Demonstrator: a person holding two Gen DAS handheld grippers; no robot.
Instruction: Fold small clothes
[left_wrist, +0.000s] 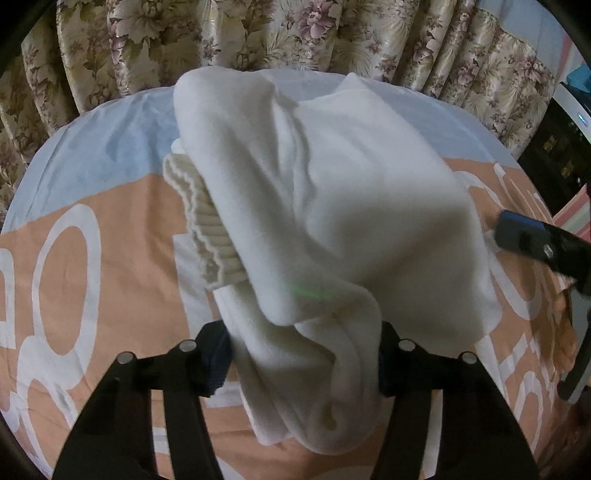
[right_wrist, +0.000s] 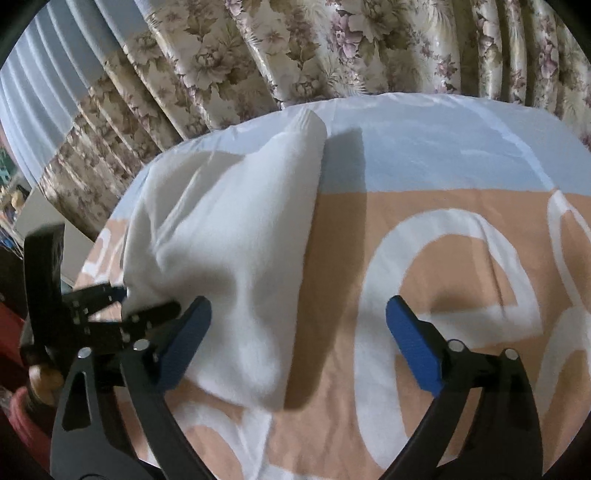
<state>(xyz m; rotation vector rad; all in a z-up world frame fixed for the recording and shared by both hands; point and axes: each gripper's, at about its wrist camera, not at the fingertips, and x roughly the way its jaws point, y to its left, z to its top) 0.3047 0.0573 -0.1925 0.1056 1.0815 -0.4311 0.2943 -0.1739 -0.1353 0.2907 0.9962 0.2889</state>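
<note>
garment (left_wrist: 332, 206): one, white, with one ribbed cuff (left_wrist: 207, 229) showing | grippers: two, left gripper (left_wrist: 301, 363) and right gripper (right_wrist: 299, 343), each with two fingers carrying blue pads | bedsheet (right_wrist: 424, 166): one, orange and pale blue with white lettering | curtain (right_wrist: 295, 48): one, floral, many pleats

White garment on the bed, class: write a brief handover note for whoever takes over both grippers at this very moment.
Left gripper: jaws closed around a bunched near end of the white garment.
Right gripper: open, holding nothing, at the garment's right edge.
Garment: on the orange, white and blue bedsheet, ribbed cuff sticking out on its left.
Done: partly folded over itself.
Left: flatten and finish the fold.
</note>
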